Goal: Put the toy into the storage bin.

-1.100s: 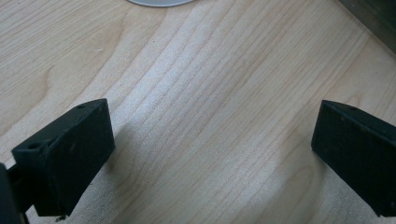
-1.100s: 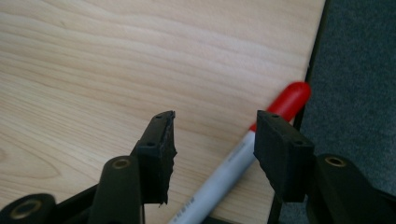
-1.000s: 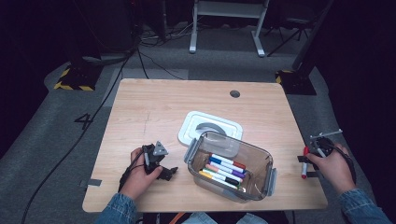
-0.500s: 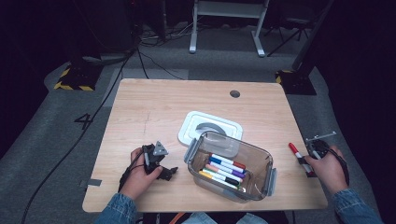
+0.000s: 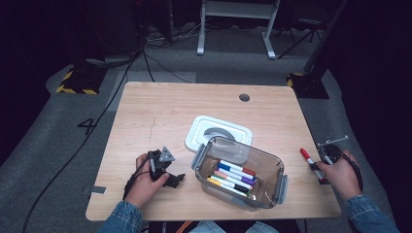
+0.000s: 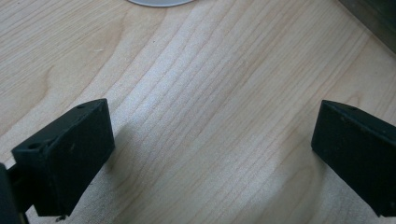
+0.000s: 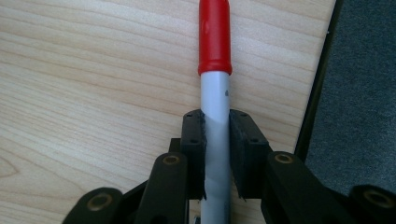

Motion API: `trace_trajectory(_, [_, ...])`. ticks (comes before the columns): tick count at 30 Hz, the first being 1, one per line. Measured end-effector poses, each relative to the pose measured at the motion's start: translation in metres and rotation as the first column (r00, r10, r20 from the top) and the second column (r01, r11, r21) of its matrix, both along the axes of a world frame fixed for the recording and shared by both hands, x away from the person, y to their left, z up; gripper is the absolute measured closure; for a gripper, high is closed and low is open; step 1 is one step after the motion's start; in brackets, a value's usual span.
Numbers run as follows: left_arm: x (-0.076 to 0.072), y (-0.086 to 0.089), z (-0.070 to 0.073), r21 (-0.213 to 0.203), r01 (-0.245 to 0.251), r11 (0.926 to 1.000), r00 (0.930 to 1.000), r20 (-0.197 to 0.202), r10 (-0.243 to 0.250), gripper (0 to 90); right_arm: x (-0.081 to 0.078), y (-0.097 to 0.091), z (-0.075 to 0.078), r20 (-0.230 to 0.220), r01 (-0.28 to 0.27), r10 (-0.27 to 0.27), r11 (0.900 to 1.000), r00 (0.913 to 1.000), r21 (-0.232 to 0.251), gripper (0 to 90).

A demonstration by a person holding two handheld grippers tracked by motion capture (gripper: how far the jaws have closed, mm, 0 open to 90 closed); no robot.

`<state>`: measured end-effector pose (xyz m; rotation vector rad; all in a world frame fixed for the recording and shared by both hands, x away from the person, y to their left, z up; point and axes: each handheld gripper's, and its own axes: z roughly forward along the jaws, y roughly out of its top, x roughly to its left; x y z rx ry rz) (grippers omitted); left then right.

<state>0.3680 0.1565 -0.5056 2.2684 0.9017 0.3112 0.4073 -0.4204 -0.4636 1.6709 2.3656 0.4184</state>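
A white marker with a red cap (image 5: 307, 158) lies near the table's right edge, and my right gripper (image 5: 317, 168) is shut on its barrel. In the right gripper view both pads (image 7: 192, 149) press the marker's white barrel (image 7: 215, 93), and the red cap points away over the wood. My left gripper (image 5: 171, 178) rests on the table left of a clear plastic container (image 5: 274, 162). Its jaws stand wide open over bare wood (image 6: 212, 140), with nothing between them. Several coloured markers (image 5: 233, 175) lie in the container.
The container's white lid (image 5: 204, 128) lies flat on the table just behind the container. The table's right edge (image 7: 317, 93) runs close beside the held marker, with grey floor beyond it. A cable hole (image 5: 244, 97) sits near the far edge.
The right hand has shifted a little at the table's right edge, and the red-capped marker now points away to the left from it. The left hand has not moved.
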Motion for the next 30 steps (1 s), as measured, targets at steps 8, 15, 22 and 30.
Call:
trace_trajectory(8, [0.001,0.000,0.000,-0.002,0.002,1.0000,1.0000,0.001,-0.002,0.0,0.001,0.005,0.023,0.053,-0.029,0.025,0.9968,0.9983,0.074,77.6])
trace_trajectory(15, [0.000,0.000,0.000,-0.001,0.002,1.0000,1.0000,0.002,-0.002,0.0,0.002,0.015,0.052,0.103,-0.080,0.069,0.9915,0.9923,0.103,77.6])
trace_trajectory(22, [0.000,0.000,0.000,0.000,0.001,1.0000,1.0000,0.002,-0.001,0.0,0.005,0.040,0.082,0.158,-0.165,0.143,0.9761,0.9771,0.141,77.6])
trace_trajectory(30, [0.000,0.000,0.000,0.001,0.002,1.0000,1.0000,0.002,-0.002,0.0,-0.001,0.075,0.116,0.224,-0.265,0.223,0.9477,0.9487,0.178,77.5])
